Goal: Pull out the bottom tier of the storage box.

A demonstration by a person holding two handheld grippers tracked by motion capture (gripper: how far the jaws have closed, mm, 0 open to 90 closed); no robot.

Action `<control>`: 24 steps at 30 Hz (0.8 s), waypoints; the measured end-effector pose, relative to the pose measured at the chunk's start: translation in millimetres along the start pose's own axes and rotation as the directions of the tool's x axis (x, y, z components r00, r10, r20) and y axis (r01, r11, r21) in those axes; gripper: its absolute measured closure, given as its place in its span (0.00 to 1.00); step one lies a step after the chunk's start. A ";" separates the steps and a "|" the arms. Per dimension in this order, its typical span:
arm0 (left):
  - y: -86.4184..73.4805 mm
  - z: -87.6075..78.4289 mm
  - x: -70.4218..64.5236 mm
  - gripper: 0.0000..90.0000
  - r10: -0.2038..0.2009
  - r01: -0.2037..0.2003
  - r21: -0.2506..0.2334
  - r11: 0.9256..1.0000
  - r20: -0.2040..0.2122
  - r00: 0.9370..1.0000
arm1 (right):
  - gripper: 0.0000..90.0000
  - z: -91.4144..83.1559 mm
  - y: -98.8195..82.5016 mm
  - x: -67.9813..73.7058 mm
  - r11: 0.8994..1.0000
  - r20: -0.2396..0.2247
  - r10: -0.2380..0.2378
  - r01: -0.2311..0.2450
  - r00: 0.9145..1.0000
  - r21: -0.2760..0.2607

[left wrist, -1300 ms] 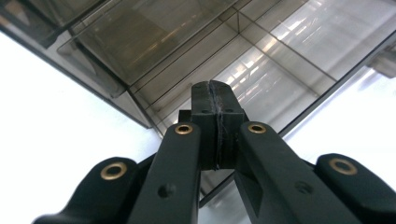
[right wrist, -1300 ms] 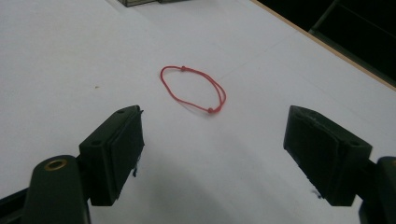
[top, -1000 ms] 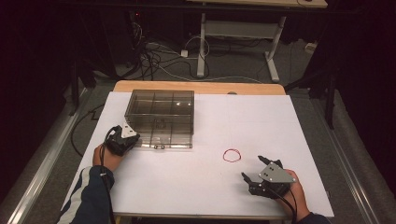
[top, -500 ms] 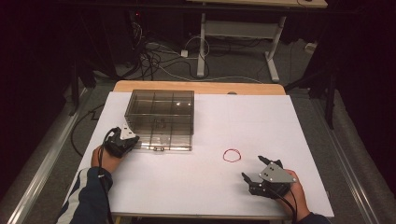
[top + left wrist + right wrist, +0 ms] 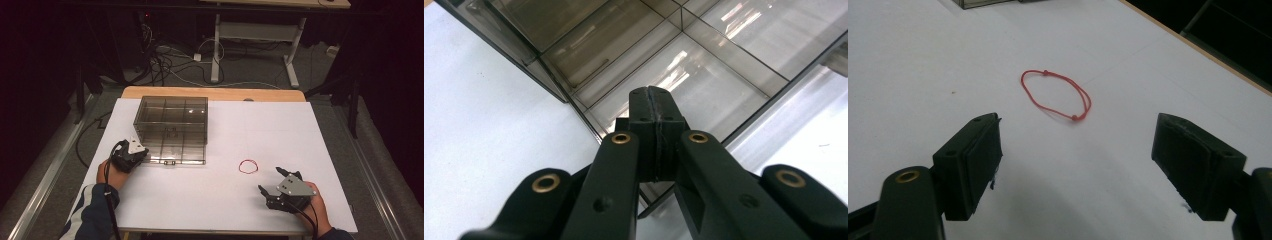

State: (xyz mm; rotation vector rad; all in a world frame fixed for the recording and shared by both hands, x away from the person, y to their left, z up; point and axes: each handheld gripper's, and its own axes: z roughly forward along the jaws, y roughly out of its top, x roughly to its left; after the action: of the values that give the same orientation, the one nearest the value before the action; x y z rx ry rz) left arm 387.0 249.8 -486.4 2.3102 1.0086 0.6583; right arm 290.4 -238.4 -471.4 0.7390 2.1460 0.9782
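**A recording lab, dim around one lit desk**

This looks like a lab or test room set up for recording. The desk [image 5: 210, 94] is wooden, covered almost to its edges with a white sheet [image 5: 280, 130], and lit while the room around it stays dark. Beyond the desk's far edge, loose cables [image 5: 170, 62] and a power strip [image 5: 197, 57] lie on grey carpet [image 5: 250, 75], beside the white metal legs of another bench [image 5: 255, 35]. Metal rails [image 5: 45, 170] run along both sides.

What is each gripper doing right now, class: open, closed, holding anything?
Left gripper: closed, jaws pressed together at the corner of the clear compartment box; no object visible between them.
Right gripper: open, empty, facing the red string loop.
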 end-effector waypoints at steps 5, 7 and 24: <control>-0.7 -1.1 -0.8 0.97 0.005 -0.005 0.001 1.000 0.001 1.000 | 0.23 0.1 -0.4 -0.2 1.000 0.000 -0.002 0.002 1.000 0.002; -0.5 -1.2 -1.6 0.97 0.009 -0.009 0.002 1.000 -0.005 1.000 | 0.23 0.2 -0.5 -0.5 1.000 0.002 -0.001 0.001 1.000 0.003; -1.0 -9.0 1.8 0.93 -0.002 -0.002 -0.071 0.997 -0.058 0.998 | 0.23 0.3 -0.7 -0.8 1.000 0.003 -0.001 0.001 1.000 0.002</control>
State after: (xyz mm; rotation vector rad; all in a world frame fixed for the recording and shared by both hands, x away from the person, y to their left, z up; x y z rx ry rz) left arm 382.1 254.2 -480.0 2.2412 0.9950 0.7531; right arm 291.0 -239.3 -471.8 0.7398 2.1450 0.9742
